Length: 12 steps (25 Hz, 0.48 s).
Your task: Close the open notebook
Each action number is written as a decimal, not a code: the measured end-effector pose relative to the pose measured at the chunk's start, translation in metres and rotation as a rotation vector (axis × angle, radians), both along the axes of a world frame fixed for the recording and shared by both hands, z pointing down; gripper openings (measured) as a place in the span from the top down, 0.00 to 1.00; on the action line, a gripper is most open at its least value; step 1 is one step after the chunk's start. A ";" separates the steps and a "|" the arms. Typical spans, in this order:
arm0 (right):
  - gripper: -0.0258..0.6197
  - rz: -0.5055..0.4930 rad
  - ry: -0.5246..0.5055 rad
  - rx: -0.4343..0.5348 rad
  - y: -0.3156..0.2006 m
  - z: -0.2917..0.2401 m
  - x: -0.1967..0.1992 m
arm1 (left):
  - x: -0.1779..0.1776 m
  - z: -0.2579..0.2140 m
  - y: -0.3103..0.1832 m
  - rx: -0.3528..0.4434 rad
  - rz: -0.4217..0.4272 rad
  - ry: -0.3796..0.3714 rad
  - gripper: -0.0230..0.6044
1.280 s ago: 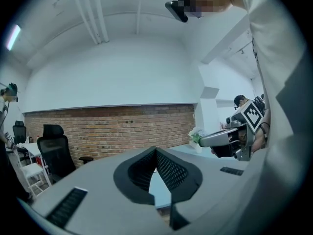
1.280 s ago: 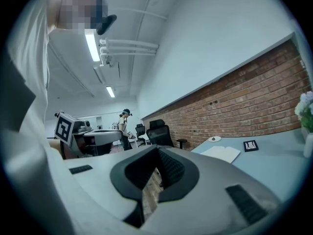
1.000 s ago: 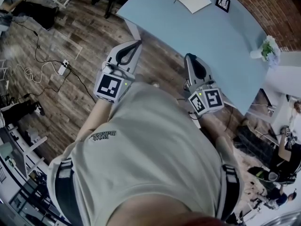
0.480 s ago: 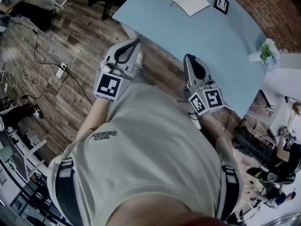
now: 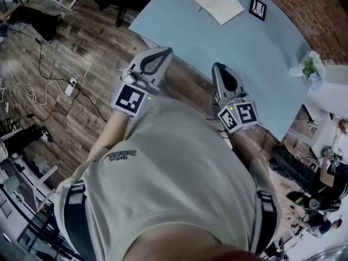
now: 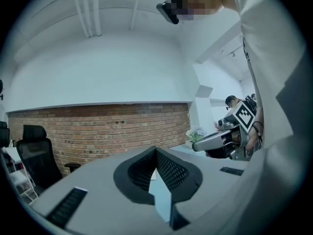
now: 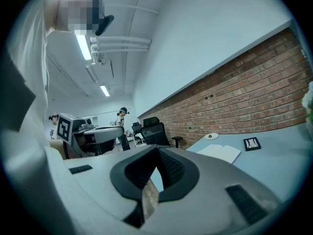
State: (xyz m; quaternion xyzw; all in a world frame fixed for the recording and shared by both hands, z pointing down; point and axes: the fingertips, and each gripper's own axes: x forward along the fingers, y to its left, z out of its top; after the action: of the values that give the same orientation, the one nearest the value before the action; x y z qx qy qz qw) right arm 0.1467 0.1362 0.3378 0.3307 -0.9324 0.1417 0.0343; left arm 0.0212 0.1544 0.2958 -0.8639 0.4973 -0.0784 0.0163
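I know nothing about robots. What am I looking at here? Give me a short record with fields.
Table: light blue, beside a brick wall
Notebook: lying open at the table's far end, untouched
Left gripper: fingers together, empty, by the near edge
Right gripper: fingers together, empty, by the near edge
Also there: marker card beside the notebook, small plant

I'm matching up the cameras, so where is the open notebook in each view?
Head view: notebook at top centre.
Left gripper view: cannot be made out.
Right gripper view: notebook right of centre, below the wall.
Shared landmark: brick wall.
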 end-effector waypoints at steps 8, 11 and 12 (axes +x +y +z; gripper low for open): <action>0.96 0.014 0.022 -0.029 -0.043 0.008 -0.029 | -0.044 0.001 -0.052 -0.026 -0.021 0.028 0.95; 0.96 0.015 0.032 -0.032 -0.064 0.008 -0.046 | -0.062 0.000 -0.074 -0.031 -0.019 0.029 0.95; 0.96 0.015 0.036 -0.030 -0.071 0.007 -0.051 | -0.067 0.000 -0.080 -0.032 -0.017 0.030 0.95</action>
State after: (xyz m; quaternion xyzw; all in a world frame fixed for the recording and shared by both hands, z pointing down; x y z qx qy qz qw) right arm 0.0958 0.0656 0.3450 0.3395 -0.9269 0.1501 0.0548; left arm -0.0455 0.0742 0.2955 -0.8609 0.5033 -0.0737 -0.0057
